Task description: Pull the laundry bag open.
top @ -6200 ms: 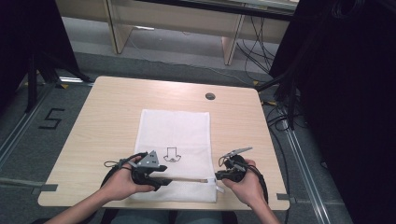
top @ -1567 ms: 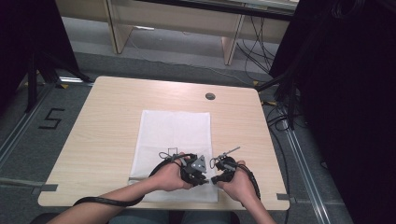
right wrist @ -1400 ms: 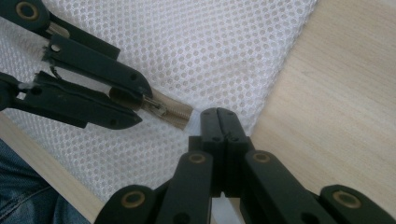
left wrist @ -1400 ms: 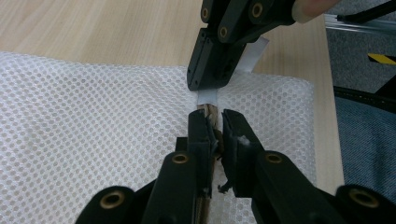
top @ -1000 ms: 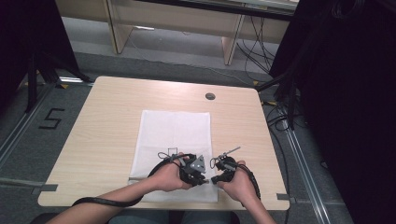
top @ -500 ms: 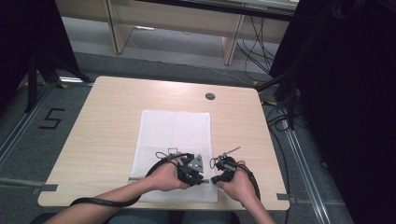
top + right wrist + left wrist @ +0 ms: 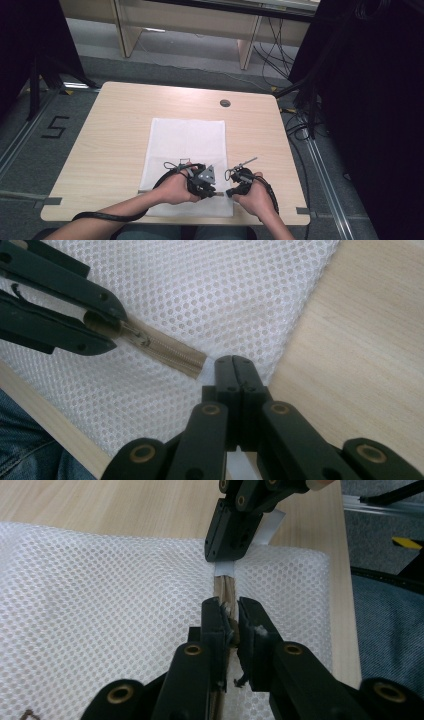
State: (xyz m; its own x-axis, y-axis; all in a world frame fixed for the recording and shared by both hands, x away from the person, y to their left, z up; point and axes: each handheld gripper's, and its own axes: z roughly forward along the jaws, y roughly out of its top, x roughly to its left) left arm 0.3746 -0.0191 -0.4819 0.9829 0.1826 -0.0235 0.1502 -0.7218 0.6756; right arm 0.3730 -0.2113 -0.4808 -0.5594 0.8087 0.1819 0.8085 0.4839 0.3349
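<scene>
Where the left gripper [image 7: 229, 625] pinches, the zipper [image 7: 223, 587] runs.

a pale wooden table [image 7: 115, 130] (round cable hole [image 7: 225, 103] near its far edge) carries a flat white mesh bag [image 7: 187, 145].

A white mesh bag [image 7: 187, 150] with a honeycomb pattern of holes is lying on the pale wood-grain table [image 7: 115, 135], its beige zipper [image 7: 167, 352] showing against the white; black jaws are gleaming with brass-coloured rivets over the bag
</scene>
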